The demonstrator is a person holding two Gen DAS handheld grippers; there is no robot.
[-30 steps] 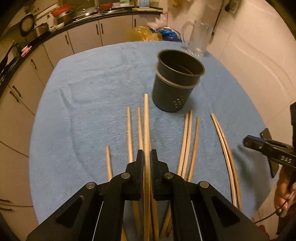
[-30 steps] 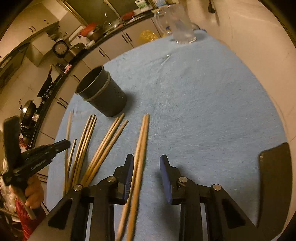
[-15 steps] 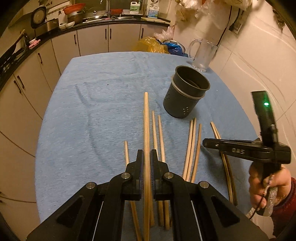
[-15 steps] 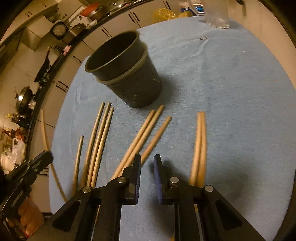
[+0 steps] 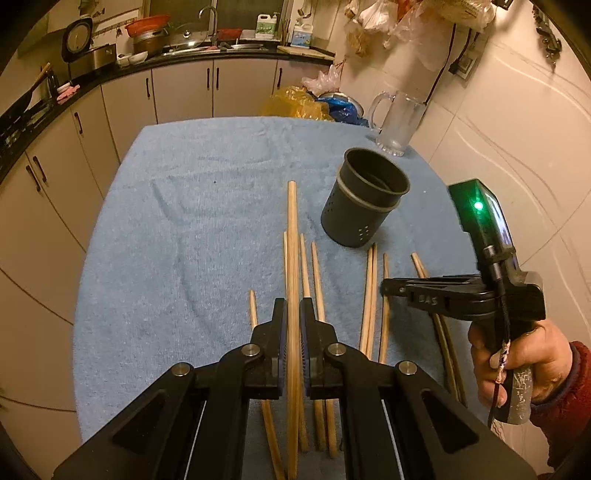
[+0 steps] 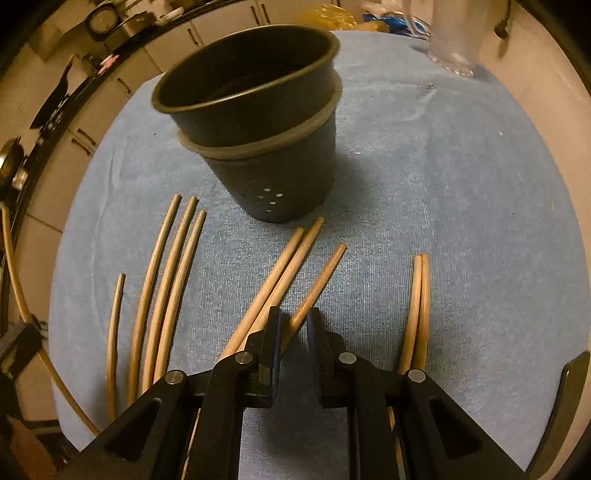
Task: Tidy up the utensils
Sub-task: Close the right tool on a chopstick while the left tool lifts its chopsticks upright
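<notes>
Left wrist view: left tool [image 5: 293, 309] pinches one chopstick [image 5: 291, 236], lifted, tip pointing 12 o'clock. Dark holder [image 5: 364, 206] stands at 1 o'clock on blue-towelled surface [image 5: 184, 221]. Right tool [image 6: 294, 325] has a narrow gap, straddling a loose chopstick [image 6: 325, 275] lying flat; holder at its 12 o'clock.

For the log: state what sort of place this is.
A home kitchen, most likely: a sink with a tap on a dark counter over cupboards, and a cooking pot beside it.
</notes>
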